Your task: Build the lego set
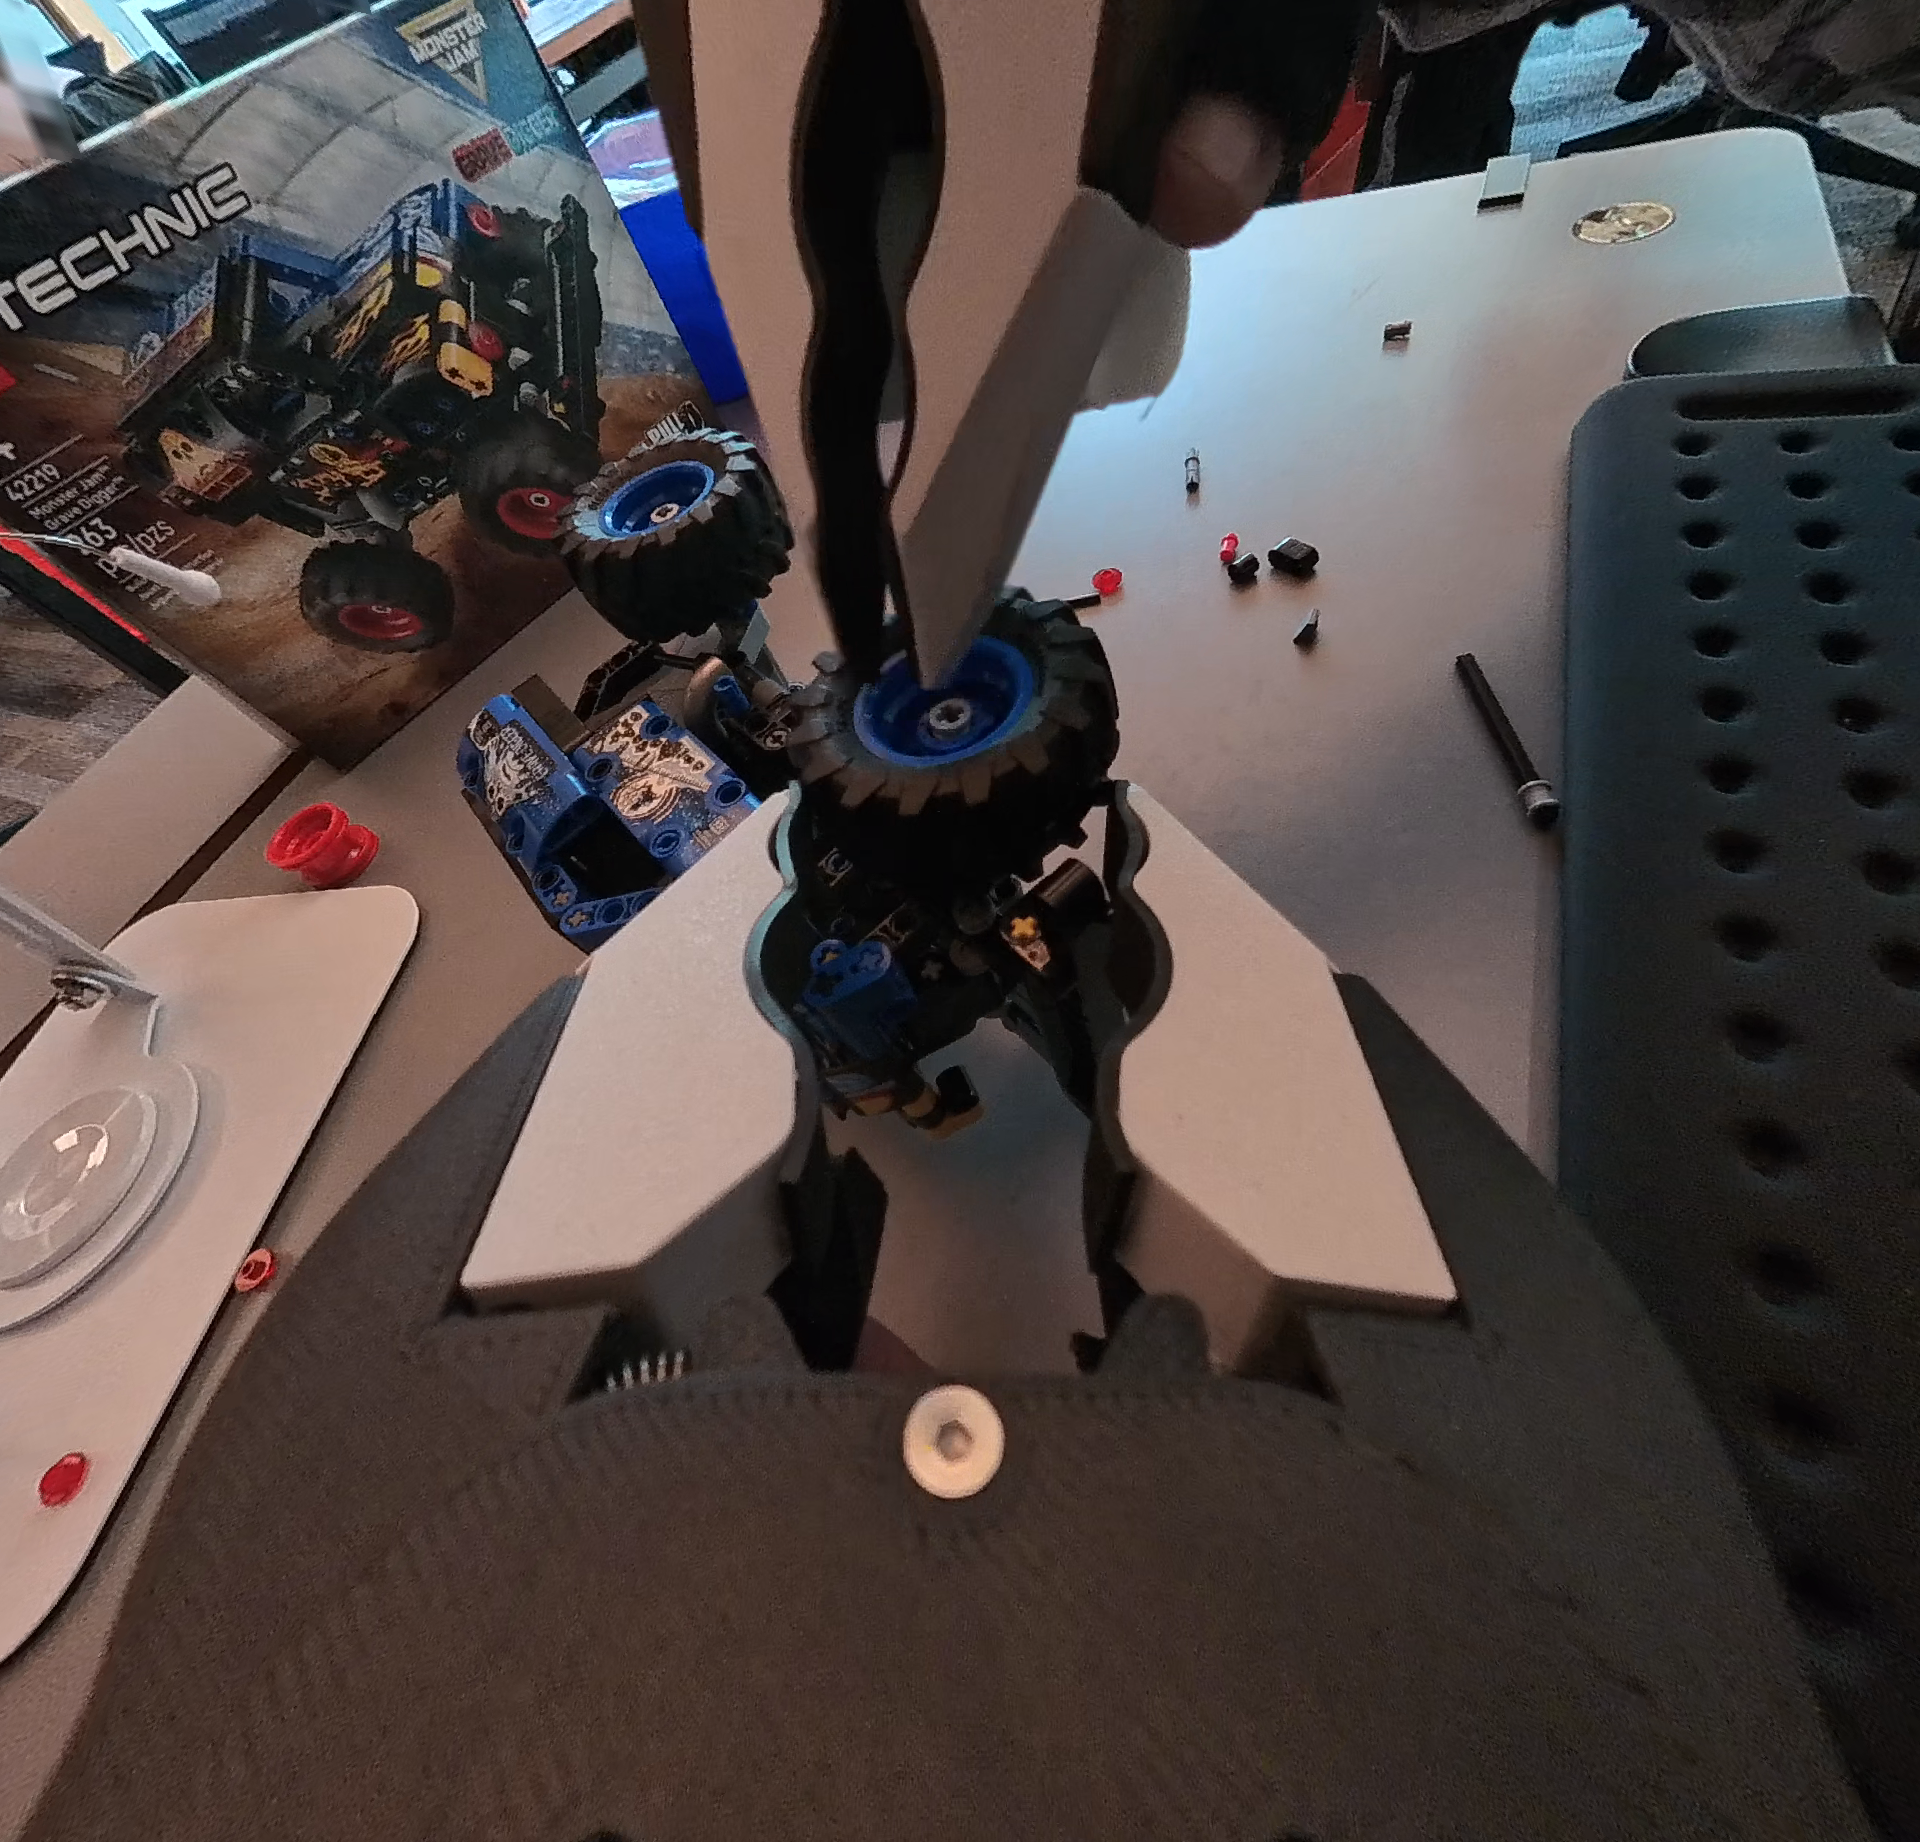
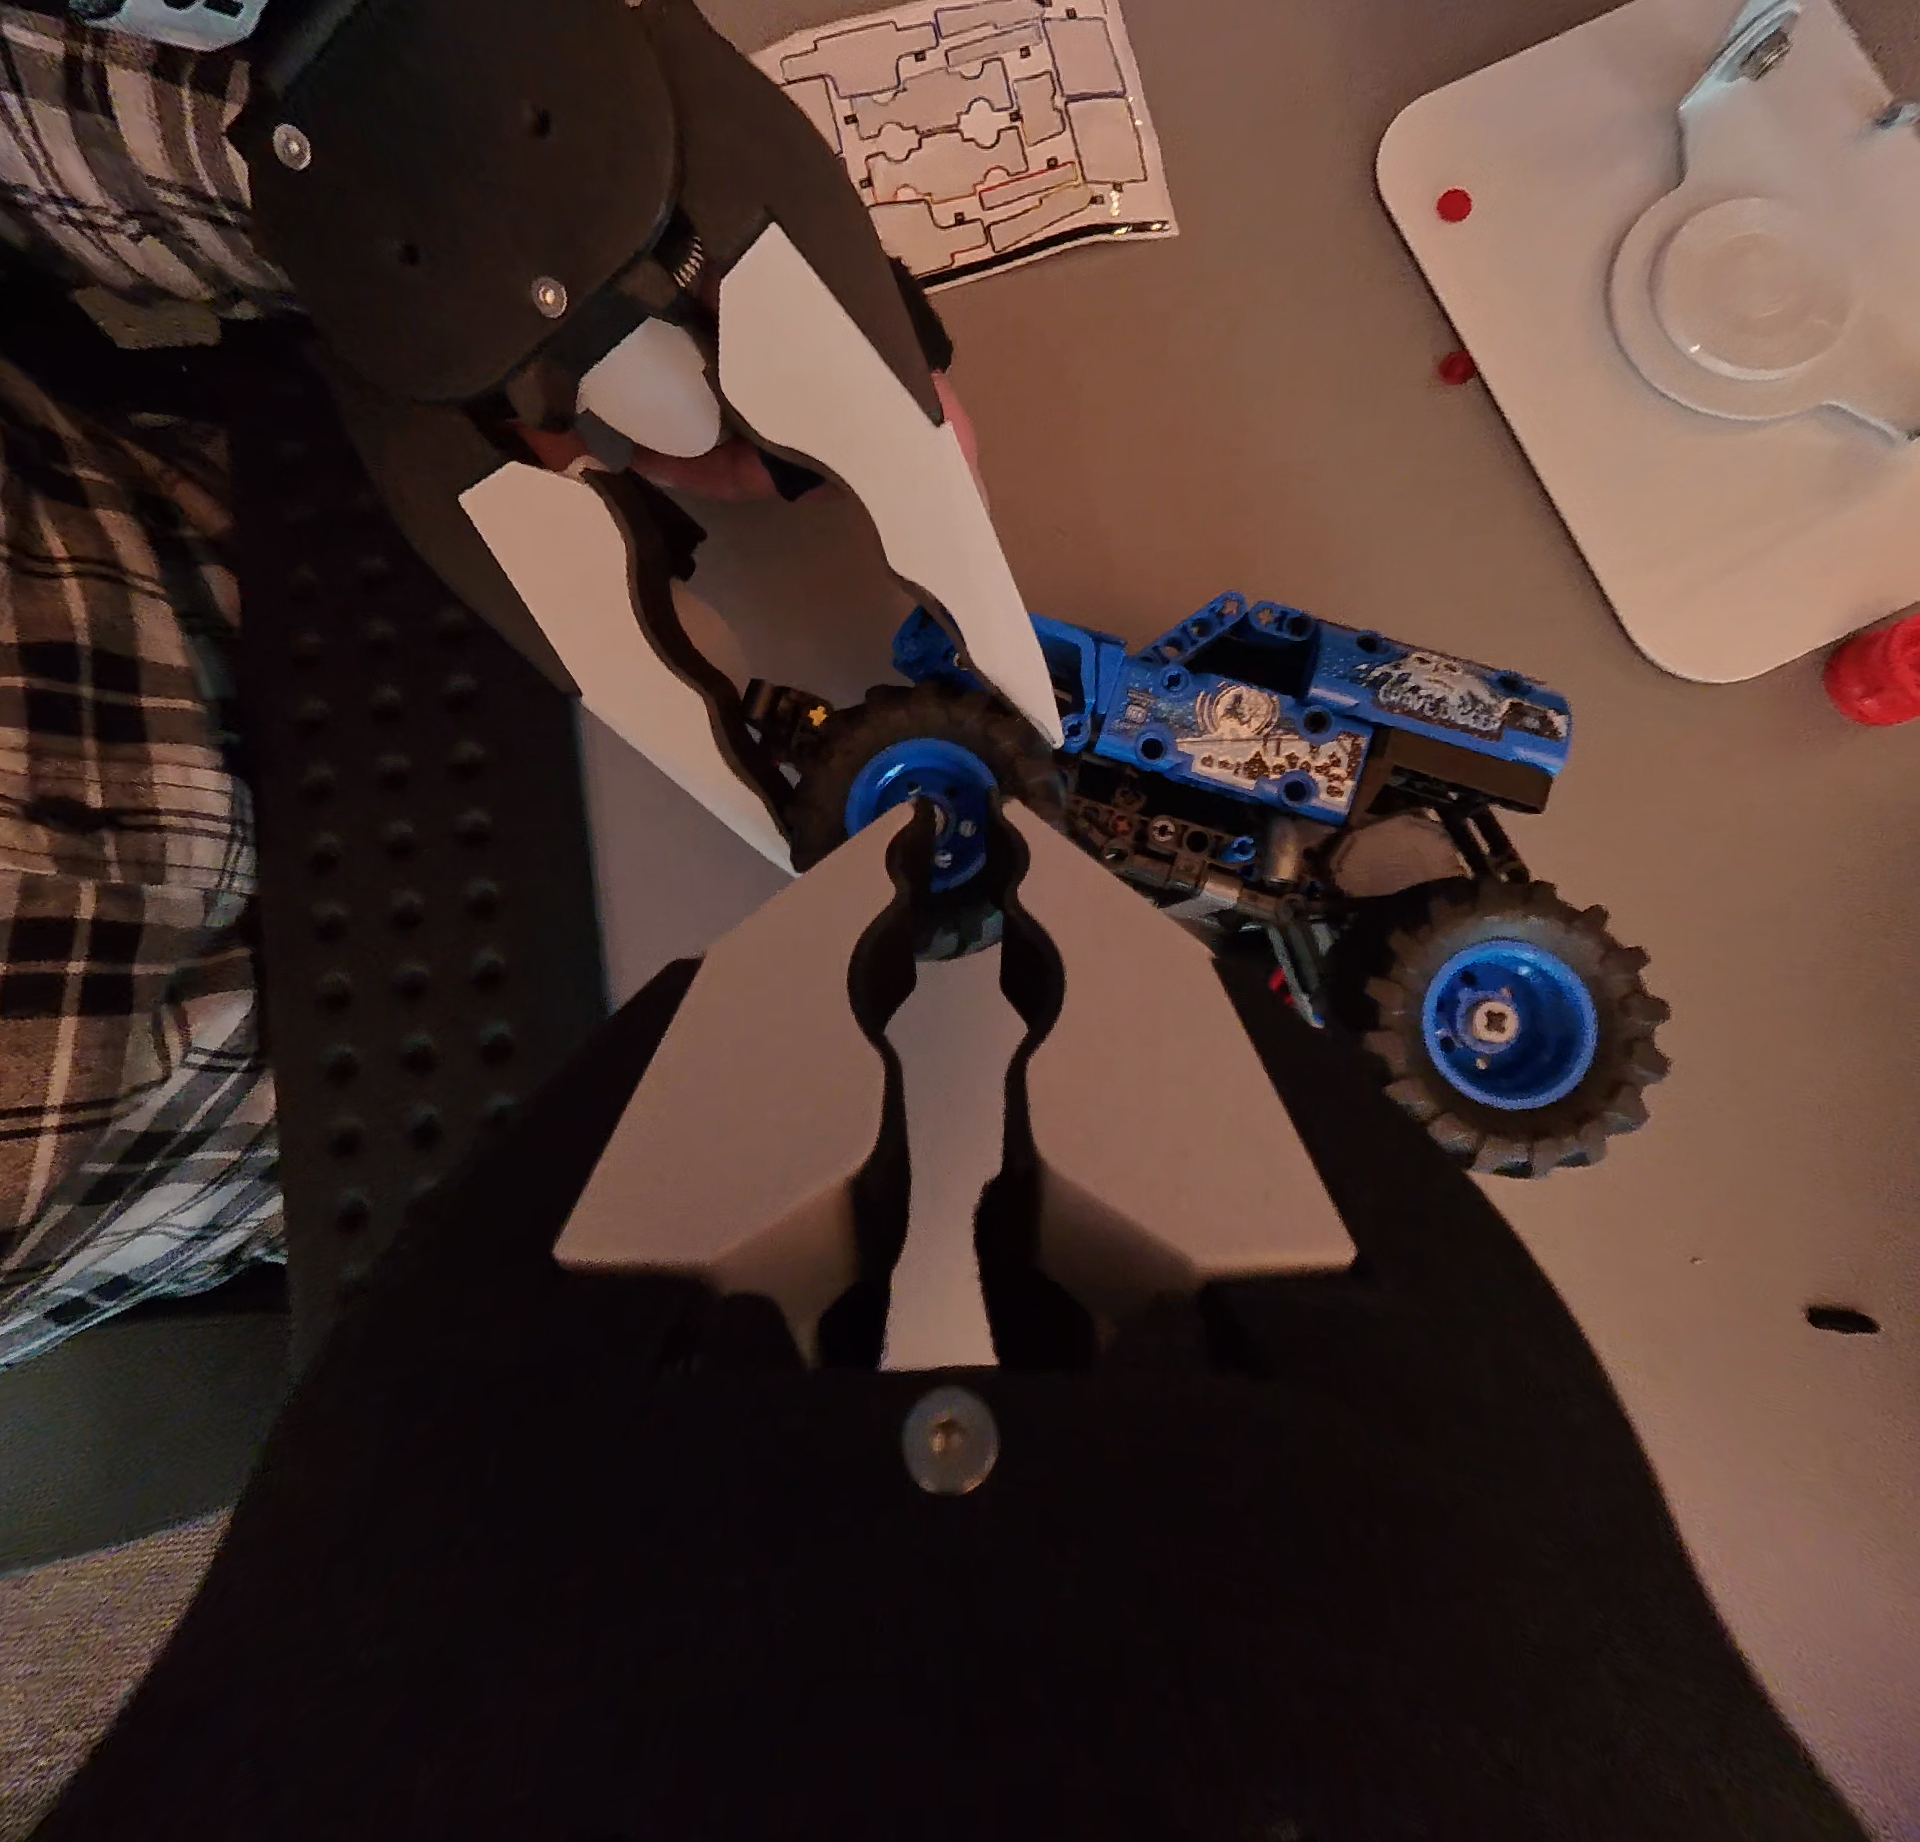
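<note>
Beside the set box (image 1: 312, 358), left hand-held gripper (image 1: 961, 836) clamping the truck (image 2: 1299, 753); right hand-held gripper (image 2: 956, 816) nearly closed at its wheel (image 1: 956, 722).

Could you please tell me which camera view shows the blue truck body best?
The right wrist view: the truck body lies side-on, nearly whole. In the left wrist view the truck body is end-on, partly hidden behind the left gripper and a wheel.

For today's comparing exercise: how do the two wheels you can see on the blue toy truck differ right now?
The near wheel has the right claw pressing its tips into the blue hub; the far wheel is untouched. The near wheel is partly hidden behind the claw; the far wheel shows fully, its hub centre visible. Both share blue rims and black knobbly tyres, mounted on the truck, whose front the left claw grips.
</note>
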`<state>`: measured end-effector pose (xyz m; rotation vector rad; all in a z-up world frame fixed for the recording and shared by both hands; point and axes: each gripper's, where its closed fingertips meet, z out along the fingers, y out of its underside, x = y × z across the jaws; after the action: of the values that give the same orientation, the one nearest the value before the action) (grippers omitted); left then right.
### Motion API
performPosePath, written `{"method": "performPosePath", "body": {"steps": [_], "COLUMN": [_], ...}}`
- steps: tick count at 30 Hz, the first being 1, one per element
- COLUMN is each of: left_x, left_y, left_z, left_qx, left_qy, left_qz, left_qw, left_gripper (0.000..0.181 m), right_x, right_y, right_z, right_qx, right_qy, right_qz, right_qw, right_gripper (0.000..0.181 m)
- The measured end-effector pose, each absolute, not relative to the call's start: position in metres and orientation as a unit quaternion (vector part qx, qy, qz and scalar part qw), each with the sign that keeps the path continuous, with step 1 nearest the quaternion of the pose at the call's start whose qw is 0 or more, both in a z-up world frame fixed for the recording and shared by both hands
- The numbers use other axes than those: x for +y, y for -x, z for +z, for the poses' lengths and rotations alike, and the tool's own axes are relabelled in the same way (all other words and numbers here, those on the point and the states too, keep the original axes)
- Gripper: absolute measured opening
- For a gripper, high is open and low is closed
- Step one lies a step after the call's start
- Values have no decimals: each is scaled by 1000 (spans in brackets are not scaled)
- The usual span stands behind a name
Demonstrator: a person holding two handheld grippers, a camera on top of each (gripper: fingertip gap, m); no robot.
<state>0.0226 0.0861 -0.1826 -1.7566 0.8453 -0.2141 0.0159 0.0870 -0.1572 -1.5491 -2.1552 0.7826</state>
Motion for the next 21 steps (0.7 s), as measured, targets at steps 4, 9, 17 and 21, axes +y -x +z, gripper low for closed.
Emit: {"method": "performPosePath", "body": {"steps": [4, 9, 17, 21], "left_x": [86, 86, 86, 86], "left_y": [-23, -24, -23, -24], "left_z": [-183, -183, -183, -184], "left_qx": [358, 359, 348, 344], "left_qy": [744, 744, 747, 747], "left_qz": [-90, -90, -101, -111], "left_qw": [557, 557, 557, 557], "left_gripper": [55, 55, 54, 54], "right_x": [86, 84, 83, 82], "right_y": [-19, -19, -18, -19], "right_z": [-163, -165, -166, -167], "right_qx": [-772, -796, -841, -856], "right_qy": [551, 536, 475, 438], "right_qz": [265, 224, 159, 135], "right_qw": [174, 170, 205, 238], "right_gripper": [0, 0, 0, 0]}}
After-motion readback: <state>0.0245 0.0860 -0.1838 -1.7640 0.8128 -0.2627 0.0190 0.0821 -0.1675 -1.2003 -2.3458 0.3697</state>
